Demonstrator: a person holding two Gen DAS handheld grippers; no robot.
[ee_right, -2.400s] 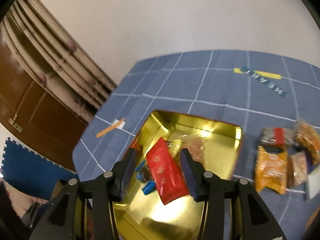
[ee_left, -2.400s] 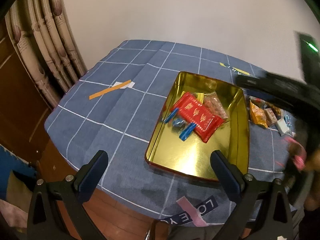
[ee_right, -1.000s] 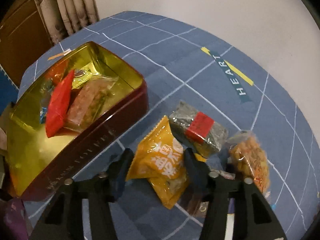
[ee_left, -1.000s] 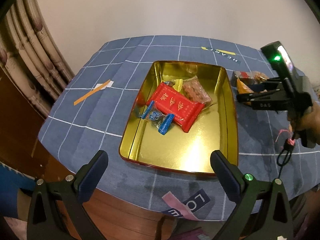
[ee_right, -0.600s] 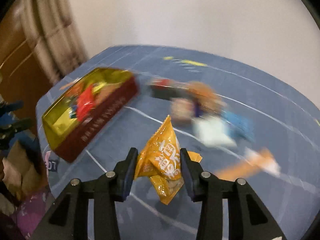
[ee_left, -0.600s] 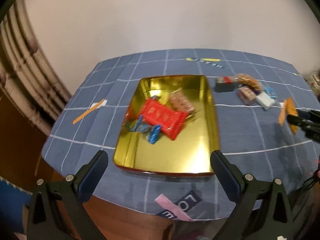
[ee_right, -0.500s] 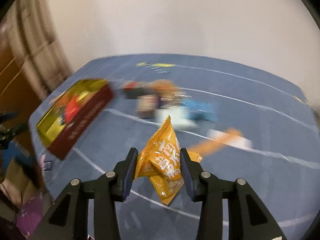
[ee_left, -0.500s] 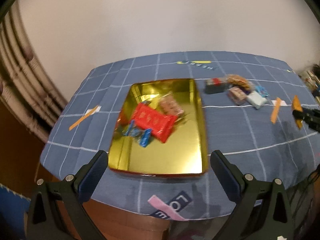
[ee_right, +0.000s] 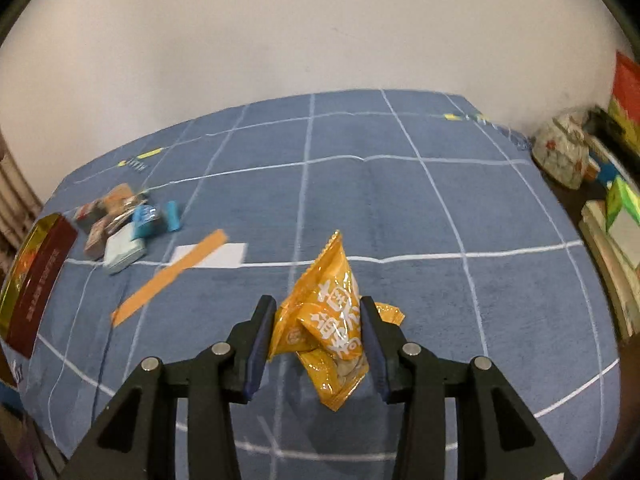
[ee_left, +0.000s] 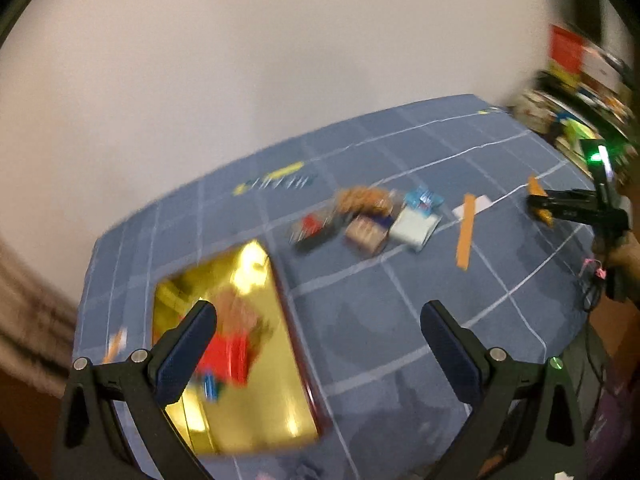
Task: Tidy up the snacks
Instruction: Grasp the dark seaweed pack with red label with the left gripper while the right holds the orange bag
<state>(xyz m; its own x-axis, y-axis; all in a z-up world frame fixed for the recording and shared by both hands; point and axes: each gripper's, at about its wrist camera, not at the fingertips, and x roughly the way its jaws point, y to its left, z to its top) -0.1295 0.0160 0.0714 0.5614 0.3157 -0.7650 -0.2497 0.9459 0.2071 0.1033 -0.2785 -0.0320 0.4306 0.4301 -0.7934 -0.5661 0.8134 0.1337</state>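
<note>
Orange snack packet [ee_right: 328, 320] sits pinched in the right gripper [ee_right: 316, 338] fingers; left gripper [ee_left: 320, 340] fingers spread wide, empty.

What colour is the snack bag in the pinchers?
Orange with white writing, the snack bag shows best in the right wrist view.

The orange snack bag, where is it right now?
The crinkly orange plastic snack bag is pinched in the right hand-held gripper, above the blue checked tablecloth, to the right of the orange paper strip.

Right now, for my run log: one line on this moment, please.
right gripper: shut on orange snack packet, above tablecloth | left gripper: open, empty | gold tin: holds snacks
</note>
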